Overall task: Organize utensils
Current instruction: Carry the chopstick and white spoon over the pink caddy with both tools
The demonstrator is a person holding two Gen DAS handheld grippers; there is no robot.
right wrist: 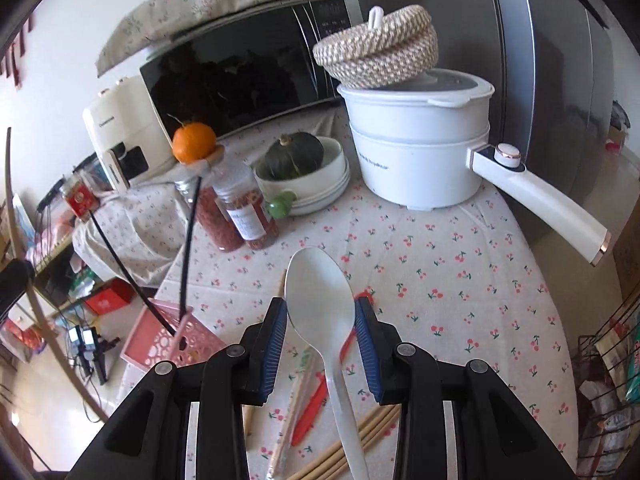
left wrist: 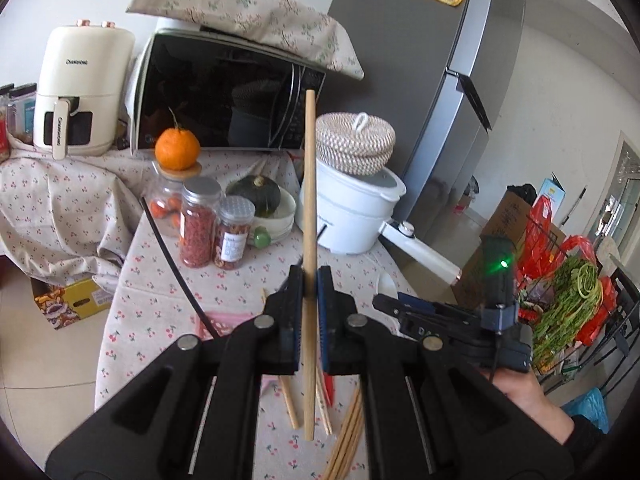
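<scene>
Tablecloth: white with red cherry print, spread over the table; same cloth in the left wrist view.
Backdrop: black microwave under a floral cover, cream air fryer at 9 o'clock of it, grey fridge at 3 o'clock.
Left gripper: narrow, pads clamped on a wooden chopstick.
Wooden chopstick: upright, raised off the cloth, top end overlapping the microwave door, lower end hanging below the pads.
Right gripper: moderately wide, a pad at each side of the white spoon; contact with the bowl's edges hard to tell.
White spoon: bowl toward 12 o'clock, handle running back toward 6 o'clock between the arms.
Loose chopsticks: bundle on the cloth at 6 o'clock beneath the spoon handle, beside a red utensil.
Pink basket: at 9 o'clock of the right gripper, at the table's edge, thin black sticks leaning out of it.
White pot: at 12 o'clock, woven lid on top.
Jars: near the green squash in its white bowl; orange on one jar lid.
</scene>
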